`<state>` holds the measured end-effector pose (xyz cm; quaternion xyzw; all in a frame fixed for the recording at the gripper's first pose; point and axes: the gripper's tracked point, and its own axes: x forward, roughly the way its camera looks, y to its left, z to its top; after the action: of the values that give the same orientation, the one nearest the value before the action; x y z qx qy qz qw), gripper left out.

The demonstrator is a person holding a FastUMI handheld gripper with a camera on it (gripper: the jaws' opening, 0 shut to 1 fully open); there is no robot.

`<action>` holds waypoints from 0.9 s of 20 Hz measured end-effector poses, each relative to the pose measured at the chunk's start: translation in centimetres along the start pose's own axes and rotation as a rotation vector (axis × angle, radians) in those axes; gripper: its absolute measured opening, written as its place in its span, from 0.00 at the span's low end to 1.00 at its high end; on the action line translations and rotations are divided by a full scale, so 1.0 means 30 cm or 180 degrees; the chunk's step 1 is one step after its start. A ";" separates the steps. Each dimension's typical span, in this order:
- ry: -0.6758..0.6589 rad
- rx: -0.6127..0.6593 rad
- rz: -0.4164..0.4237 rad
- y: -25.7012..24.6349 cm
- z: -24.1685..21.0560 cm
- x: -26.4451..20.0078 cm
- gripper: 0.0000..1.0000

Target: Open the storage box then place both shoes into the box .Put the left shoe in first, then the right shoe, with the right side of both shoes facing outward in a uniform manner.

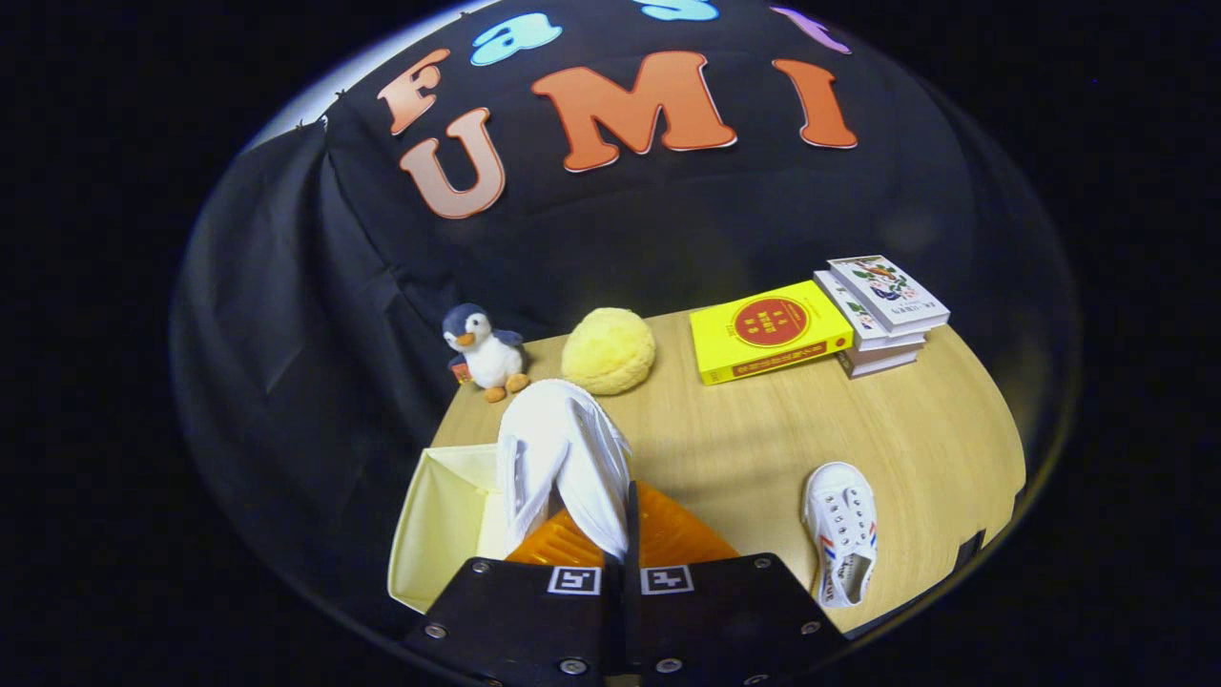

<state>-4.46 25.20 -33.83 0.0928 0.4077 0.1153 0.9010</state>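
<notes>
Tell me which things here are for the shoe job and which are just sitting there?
For the job:
- white shoe pinched between the gripper fingers, above the open storage box
- second white shoe lying on the table

Just lying about:
- toy penguin
- yellow fluffy ball
- yellow book
- stack of books

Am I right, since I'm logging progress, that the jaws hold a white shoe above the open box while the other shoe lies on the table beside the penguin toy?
Not quite. In the gripper view the other shoe lies alone on the table, far from the penguin toy. The gripper does hold a white shoe above the open box.
</notes>
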 end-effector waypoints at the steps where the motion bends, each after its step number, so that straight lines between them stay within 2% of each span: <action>1: 0.0020 -0.0048 0.0061 0.066 -0.006 0.013 0.01; 4: 0.0174 -0.0110 0.0199 0.234 -0.064 0.057 0.01; 7: 0.0332 -0.0121 0.0211 0.361 -0.137 0.116 0.01; 12: 0.0621 -0.0045 0.0024 0.465 -0.270 0.222 0.01; 16: 0.0908 0.0145 -0.0223 0.485 -0.366 0.283 0.03; 17: 0.0995 0.0146 -0.0151 0.508 -0.390 0.287 0.03; 18: 0.1109 0.0188 -0.0003 0.533 -0.415 0.281 0.09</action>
<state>-10.57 43.79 -43.76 0.0976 0.5610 0.1173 0.8137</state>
